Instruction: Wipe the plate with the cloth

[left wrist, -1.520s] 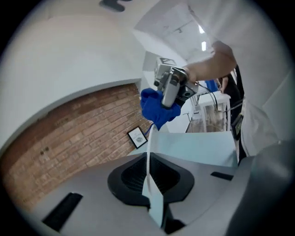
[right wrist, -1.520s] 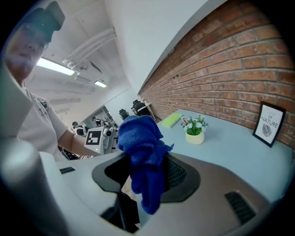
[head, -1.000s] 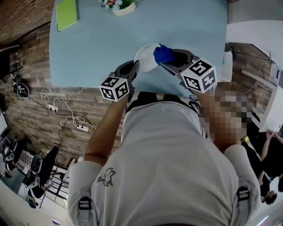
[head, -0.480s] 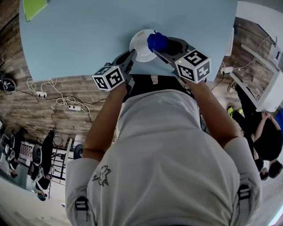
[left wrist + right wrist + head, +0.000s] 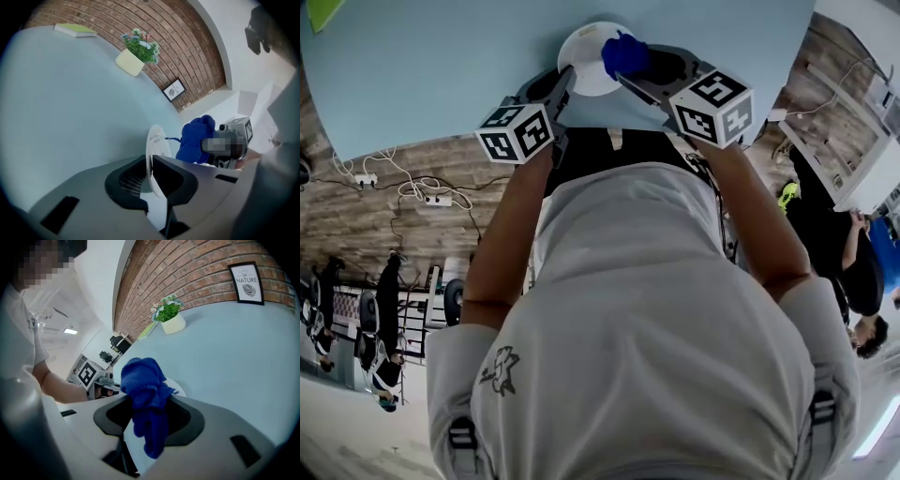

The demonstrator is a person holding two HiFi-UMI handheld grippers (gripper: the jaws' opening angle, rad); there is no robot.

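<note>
**Item: plate** (image 5: 581, 66). White and round, over the near edge of the pale blue table (image 5: 441, 75). Whether it touched the tabletop could not be told.

**Holding:** the left gripper (image 5: 561, 86) was pinching the plate's near-left rim. Its jaws had just been easing open a little, yet the rim sat clamped between the pads.

**Tool:** the blue cloth (image 5: 623, 53) was bunched and nipped in the right gripper (image 5: 642, 67), its jaws pressed onto the wad. It lay at the plate's right side, just beside the face or on it. Contact was uncertain.

**Progress:** both things were in hand and brought together. Judged to be within the wiping step. No soil or wiped track was visible, so how much was done could not be told, and the face probably remained to be covered.

**Orientation:** the plate was tilted, its face turned up and right towards the cloth. It was edge-on in the left gripper view. A disc has no long axis; it reached away from the jaws towards the far side.
</note>
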